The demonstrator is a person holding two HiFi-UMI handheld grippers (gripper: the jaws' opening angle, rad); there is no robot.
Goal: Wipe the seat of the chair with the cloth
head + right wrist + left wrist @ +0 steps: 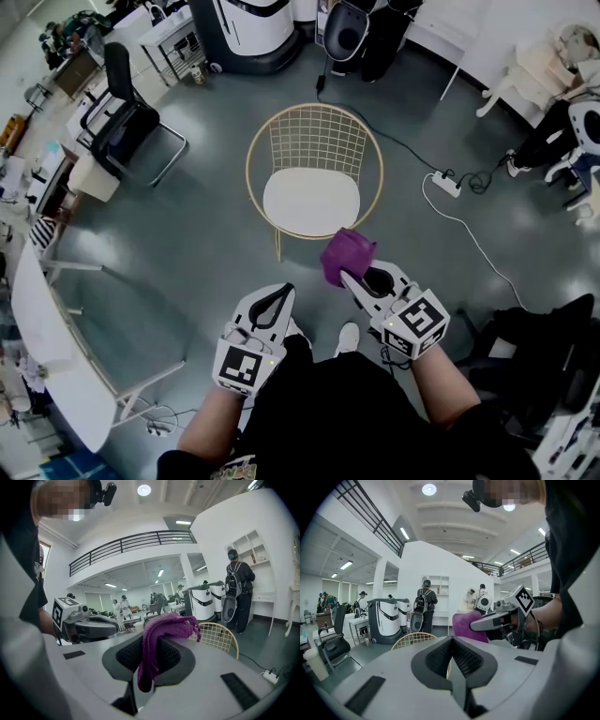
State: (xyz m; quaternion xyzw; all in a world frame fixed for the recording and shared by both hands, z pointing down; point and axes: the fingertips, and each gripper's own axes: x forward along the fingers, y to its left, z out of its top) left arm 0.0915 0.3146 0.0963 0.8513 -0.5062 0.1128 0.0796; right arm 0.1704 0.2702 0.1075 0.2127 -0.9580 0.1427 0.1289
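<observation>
A gold wire chair (314, 159) with a round white seat (310, 201) stands on the grey floor ahead of me. My right gripper (354, 270) is shut on a purple cloth (345, 255), held in the air just off the seat's front right rim. In the right gripper view the cloth (161, 639) drapes over and between the jaws, with the chair back (218, 636) beyond. My left gripper (277, 298) is shut and holds nothing, lower and to the left of the chair. The left gripper view shows the chair back (412, 640) and the cloth (466, 625).
A black office chair (127, 117) stands at the back left, a white table (37, 328) at the left edge. A power strip (444, 184) and its cable lie on the floor right of the chair. A white and black machine (246, 33) stands behind. People stand far off.
</observation>
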